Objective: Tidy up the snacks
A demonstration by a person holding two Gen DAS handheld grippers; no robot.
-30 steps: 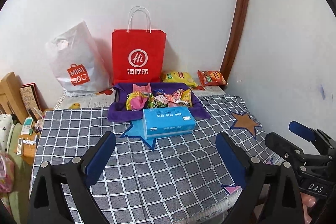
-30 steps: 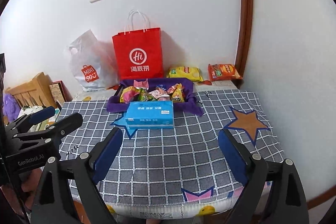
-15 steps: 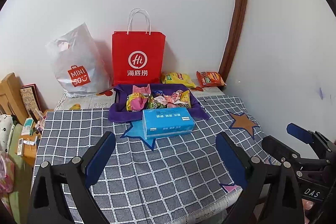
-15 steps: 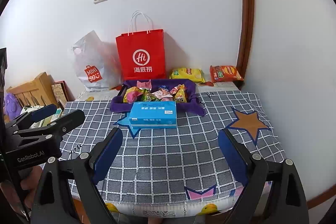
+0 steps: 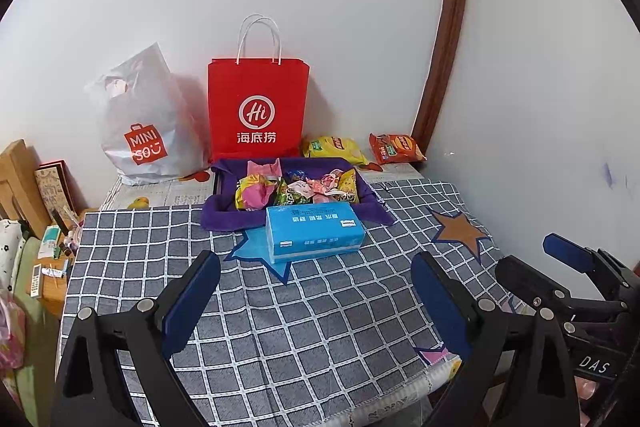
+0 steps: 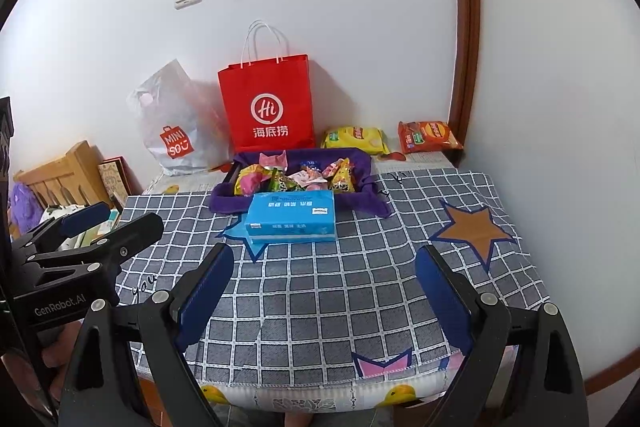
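Observation:
A purple-lined tray (image 5: 224, 215) (image 6: 228, 201) at the back of the checked tablecloth (image 5: 304, 311) holds several small snack packets (image 5: 294, 187) (image 6: 296, 179). A blue tissue pack (image 5: 314, 233) (image 6: 292, 215) lies just in front of it. Behind, by the wall, lie a yellow chip bag (image 5: 334, 149) (image 6: 356, 139) and an orange chip bag (image 5: 396, 149) (image 6: 428, 137). My left gripper (image 5: 316, 299) hangs open over the near half of the table, nothing between its fingers. My right gripper (image 6: 324, 291) is open too and holds nothing. Each gripper shows at the edge of the other's view.
A red paper bag (image 5: 258, 109) and a white plastic bag (image 5: 146, 131) stand against the wall behind the tray. A wooden frame and cluttered shelf (image 5: 36, 219) sit left of the table. The wall and a brown door frame (image 5: 444, 39) close in the right side.
Both views have shifted slightly, with the table contents sitting a little lower in the frame; no object moved and both grippers stayed open.

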